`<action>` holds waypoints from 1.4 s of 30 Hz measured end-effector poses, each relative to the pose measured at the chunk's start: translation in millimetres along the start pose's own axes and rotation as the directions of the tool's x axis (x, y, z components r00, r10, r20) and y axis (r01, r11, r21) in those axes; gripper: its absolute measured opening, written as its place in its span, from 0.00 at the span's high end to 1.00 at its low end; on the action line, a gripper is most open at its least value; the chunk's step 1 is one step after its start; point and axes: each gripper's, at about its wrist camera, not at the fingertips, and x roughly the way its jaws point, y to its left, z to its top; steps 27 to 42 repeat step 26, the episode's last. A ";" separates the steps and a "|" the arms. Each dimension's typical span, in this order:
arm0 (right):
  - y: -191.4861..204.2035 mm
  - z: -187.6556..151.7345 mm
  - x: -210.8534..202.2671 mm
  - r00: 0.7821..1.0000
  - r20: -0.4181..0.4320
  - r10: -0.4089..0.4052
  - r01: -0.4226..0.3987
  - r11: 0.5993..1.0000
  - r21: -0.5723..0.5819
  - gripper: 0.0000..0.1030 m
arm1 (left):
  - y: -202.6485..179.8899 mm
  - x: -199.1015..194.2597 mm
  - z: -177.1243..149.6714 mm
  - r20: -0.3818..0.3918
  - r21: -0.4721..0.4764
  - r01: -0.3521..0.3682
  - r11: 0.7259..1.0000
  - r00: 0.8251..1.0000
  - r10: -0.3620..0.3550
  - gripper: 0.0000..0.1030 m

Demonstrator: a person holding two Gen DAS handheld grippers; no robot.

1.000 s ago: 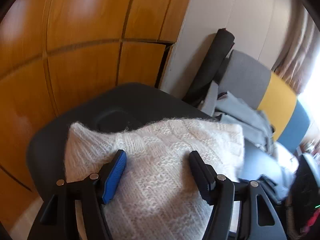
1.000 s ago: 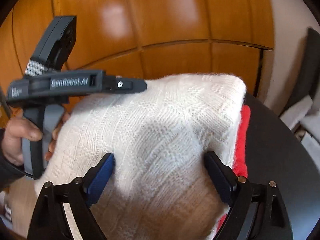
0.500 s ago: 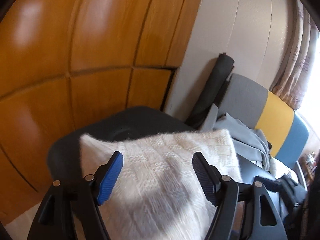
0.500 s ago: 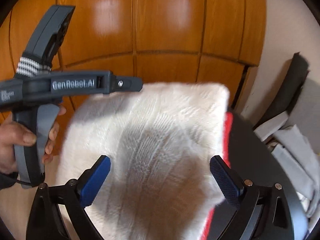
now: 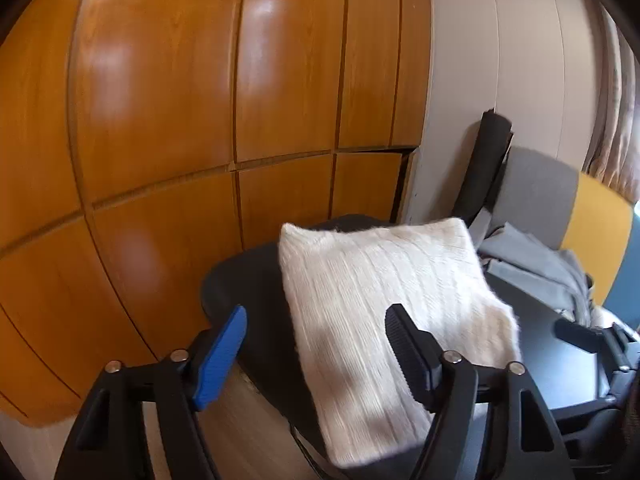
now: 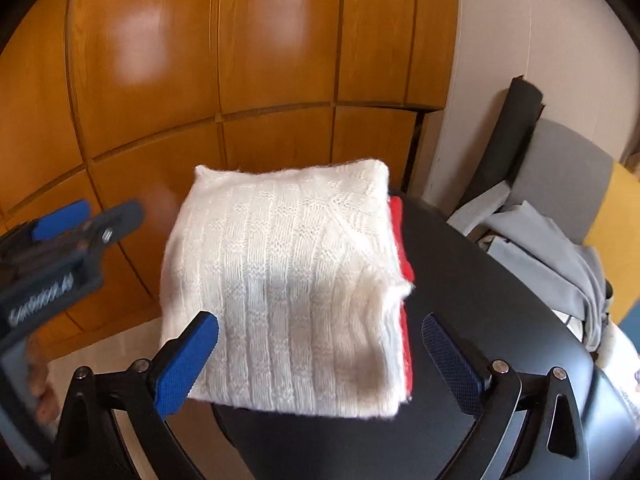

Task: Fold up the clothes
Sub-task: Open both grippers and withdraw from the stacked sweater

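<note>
A folded white knit sweater (image 6: 288, 280) lies on a folded red garment (image 6: 402, 248) on a black round table (image 6: 480, 280). It also shows in the left wrist view (image 5: 392, 304). My right gripper (image 6: 320, 356) is open and empty, held above the near edge of the sweater. My left gripper (image 5: 316, 344) is open and empty, drawn back to the left of the sweater; it also shows in the right wrist view (image 6: 80, 220), blurred, at the left edge.
Orange wooden cabinet doors (image 5: 200, 120) stand close behind the table. A chair with grey, yellow and blue panels (image 5: 580, 216) holds grey clothes (image 6: 552, 256) at the right. A black roll (image 5: 486, 168) leans on the white wall.
Both grippers have pulled back and up off the white sweater. The left gripper has swung to the left, away from the stack. The sweater stays folded on the red garment.
</note>
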 end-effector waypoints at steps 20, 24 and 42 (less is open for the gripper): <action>13.0 -44.9 -33.8 0.997 0.052 0.049 -0.046 0.997 -0.059 0.00 | 19.1 -37.0 -27.8 -0.073 -0.071 0.017 0.997 0.997 -0.022 0.49; 4.0 -47.4 -31.1 0.998 0.041 0.049 -0.049 0.999 -0.017 0.00 | 11.9 -39.0 -30.1 -0.037 -0.060 0.021 0.998 0.999 -0.024 0.54; 2.0 -47.1 -30.6 0.998 0.039 0.047 -0.046 0.999 -0.007 0.00 | 5.1 -38.7 -29.9 -0.038 -0.032 0.012 0.999 0.999 -0.013 0.54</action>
